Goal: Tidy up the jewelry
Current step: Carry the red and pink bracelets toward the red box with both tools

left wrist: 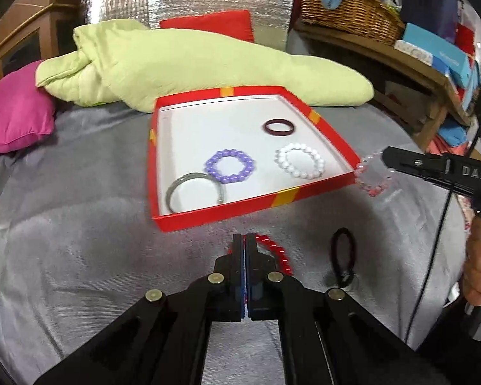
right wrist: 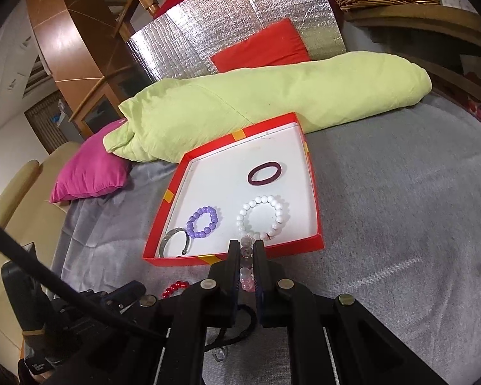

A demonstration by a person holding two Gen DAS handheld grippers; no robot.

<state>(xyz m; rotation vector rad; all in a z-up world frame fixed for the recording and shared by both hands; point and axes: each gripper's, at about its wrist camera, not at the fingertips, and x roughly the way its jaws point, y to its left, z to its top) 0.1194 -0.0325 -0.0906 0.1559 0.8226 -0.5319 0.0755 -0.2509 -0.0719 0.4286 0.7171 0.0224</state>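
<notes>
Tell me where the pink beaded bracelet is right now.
The pink beaded bracelet is clamped in the right gripper, held just off the red box's near right corner, closest to the white beaded bracelet.

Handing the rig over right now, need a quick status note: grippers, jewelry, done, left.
Right gripper: shut on the pink bead bracelet, held just outside the near right corner of the red box.
Left gripper: jaws together at the red bead bracelet on the grey cover; a firm grip is not clear.
Done: the dark ring bangle, white bead bracelet, purple bead bracelet and grey bangle lie in the box.
Left: drop the pink one in, then the red one, then the black hair tie on the cover.
</notes>
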